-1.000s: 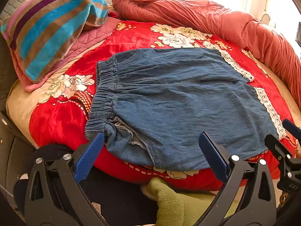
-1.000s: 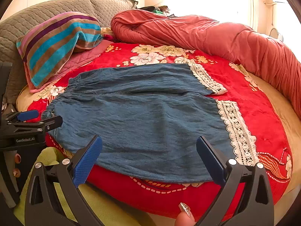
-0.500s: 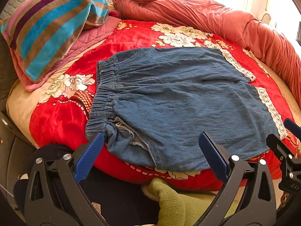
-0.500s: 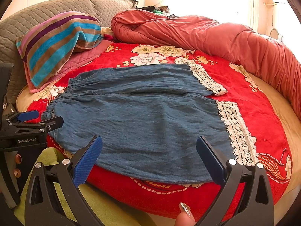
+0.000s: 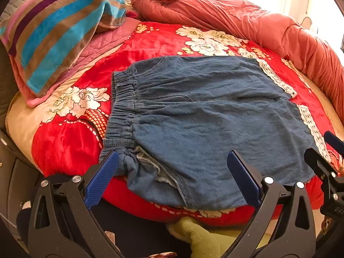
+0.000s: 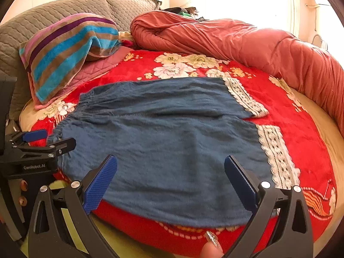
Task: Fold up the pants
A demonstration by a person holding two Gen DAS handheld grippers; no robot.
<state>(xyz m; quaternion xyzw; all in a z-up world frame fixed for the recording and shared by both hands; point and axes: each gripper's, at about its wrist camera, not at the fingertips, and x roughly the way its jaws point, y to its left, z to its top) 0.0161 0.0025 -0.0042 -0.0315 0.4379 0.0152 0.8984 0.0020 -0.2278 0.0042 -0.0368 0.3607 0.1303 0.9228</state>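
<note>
Denim shorts [image 5: 204,118] lie spread flat on the red floral blanket [image 5: 71,148], and that's the whole story in the left wrist view. Elastic waistband [image 5: 122,109] sits on the shorts' left side, lace-trimmed hems [image 5: 311,129] on their right, and the near edge hangs a bit over the blanket's front edge. The left gripper [image 5: 172,178] hovers at that near edge by the waistband corner, fingers wide apart, nothing between them; its left blue pad [image 5: 101,180] looks just beside the bunched corner, can't tell if it's actually touching. Striped pillow [image 5: 56,28] is off past the waistband side of the shorts, and a rolled-up rust-colored comforter [image 5: 247,19] runs behind and around the hem side. Something fuzzy and green [image 5: 200,236] pokes out below the blanket edge.

Right wrist view: same shorts [image 6: 167,142], seen more from the hem end. The right gripper [image 6: 172,182] is over the near edge of the shorts, fingers also spread wide and holding nothing. The left gripper [image 6: 46,139] shows up at the waistband corner of the shorts. Lace hems [image 6: 277,157] lie on the blanket [image 6: 301,133], and a glittery fingernail [image 6: 211,239] peeks in below the shorts' near edge.
</note>
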